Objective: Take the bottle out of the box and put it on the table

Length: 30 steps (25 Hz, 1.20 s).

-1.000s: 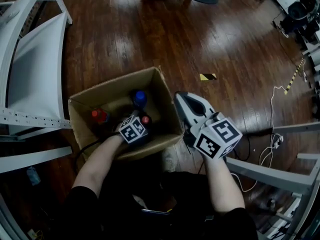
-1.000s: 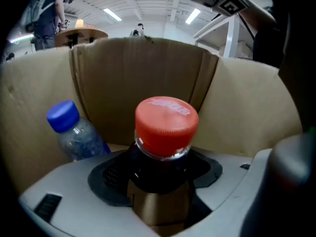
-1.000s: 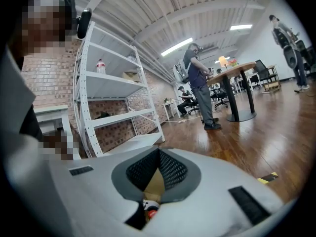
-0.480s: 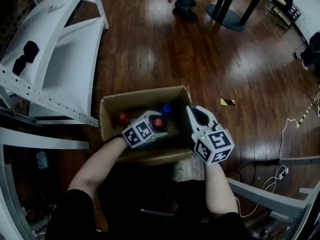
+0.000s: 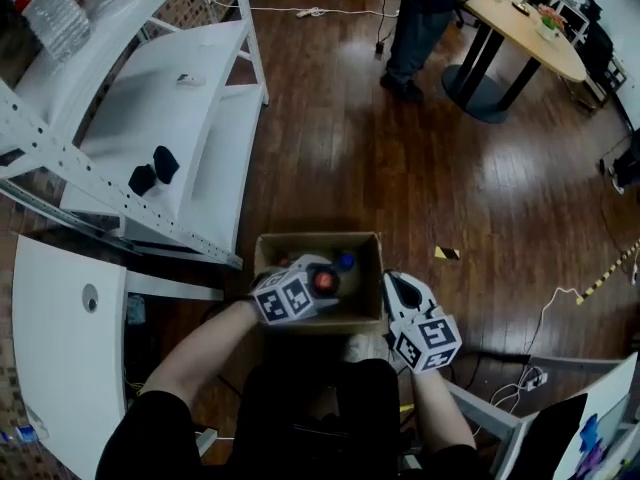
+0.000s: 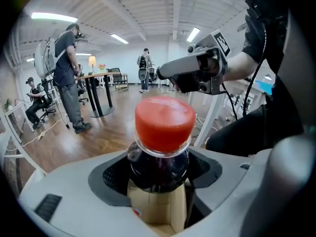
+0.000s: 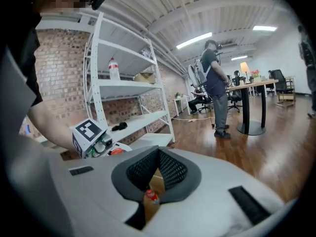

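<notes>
The left gripper (image 5: 312, 286) is clamped on a dark cola-type bottle (image 6: 163, 127) with a red cap. Its jaws stand fairly wide and press on the bottle's shoulder just under the neck ring. That is a sensible place to hold it. The collar and the widening shoulder give the pads something to bear against, so the bottle hangs upright rather than slipping through.

In the left gripper view, the cardboard box (image 5: 318, 238) shows beneath the bottle between the jaws. In the head view the red cap sits over the box opening. The bottle therefore appears to be up out of the box and directly above it, though its base is hidden.

A blue-capped bottle (image 5: 346, 262) and another red-capped bottle (image 7: 150, 196) remain inside the box.

The right gripper (image 7: 158, 154) holds nothing. Its pads meet at the tips, and it hangs just beside the box's right wall, out of the way of the carrying gripper.

The box rests on the wooden floor (image 5: 330, 148), and the white bench (image 5: 60, 368) lies to the left, well apart from the box. Extraction looks done and placing is not. The next move probably calls for carrying the bottle leftward, keeping it upright, and setting its base flat on the bench before letting go.
</notes>
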Available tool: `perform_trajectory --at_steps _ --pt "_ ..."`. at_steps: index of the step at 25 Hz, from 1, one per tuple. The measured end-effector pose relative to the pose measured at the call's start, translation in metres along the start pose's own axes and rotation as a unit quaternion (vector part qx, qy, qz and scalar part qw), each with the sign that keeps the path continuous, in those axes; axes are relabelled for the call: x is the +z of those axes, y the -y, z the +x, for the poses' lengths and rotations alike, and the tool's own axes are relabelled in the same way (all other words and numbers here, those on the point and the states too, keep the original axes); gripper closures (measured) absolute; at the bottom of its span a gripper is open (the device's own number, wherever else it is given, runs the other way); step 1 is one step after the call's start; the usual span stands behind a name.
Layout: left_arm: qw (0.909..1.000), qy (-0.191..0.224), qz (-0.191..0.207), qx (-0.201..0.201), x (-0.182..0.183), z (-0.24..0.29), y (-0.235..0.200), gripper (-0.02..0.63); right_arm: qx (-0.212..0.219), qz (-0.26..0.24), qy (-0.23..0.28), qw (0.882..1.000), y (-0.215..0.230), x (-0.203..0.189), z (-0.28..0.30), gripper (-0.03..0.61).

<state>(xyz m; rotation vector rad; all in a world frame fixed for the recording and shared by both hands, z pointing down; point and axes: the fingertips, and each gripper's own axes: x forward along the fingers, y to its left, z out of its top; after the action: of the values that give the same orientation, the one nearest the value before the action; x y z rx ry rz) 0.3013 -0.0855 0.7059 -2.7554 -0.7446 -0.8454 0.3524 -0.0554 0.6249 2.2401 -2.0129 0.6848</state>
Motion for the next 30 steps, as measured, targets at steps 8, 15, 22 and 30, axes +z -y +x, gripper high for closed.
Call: perform_trajectory --at_steps 8,15,22,30 --pt "0.9990 0.024 0.002 0.037 0.172 -0.157 0.023 0.305 0.079 -0.053 0.019 0.995 -0.096 0.181 -0.085 0.574" --pt "0.9902 0.047 -0.003 0.131 0.233 -0.295 0.053 0.305 0.178 -0.107 0.037 0.977 -0.208 0.250 -0.114 0.574" --pt "0.9702 0.059 -0.058 0.228 0.205 -0.394 0.084 0.305 0.258 -0.142 0.044 0.955 -0.308 0.260 -0.115 0.574" --pt "0.9359 0.041 -0.114 0.331 0.143 -0.483 0.150 0.305 0.353 -0.150 0.029 0.923 -0.417 0.230 -0.104 0.574"
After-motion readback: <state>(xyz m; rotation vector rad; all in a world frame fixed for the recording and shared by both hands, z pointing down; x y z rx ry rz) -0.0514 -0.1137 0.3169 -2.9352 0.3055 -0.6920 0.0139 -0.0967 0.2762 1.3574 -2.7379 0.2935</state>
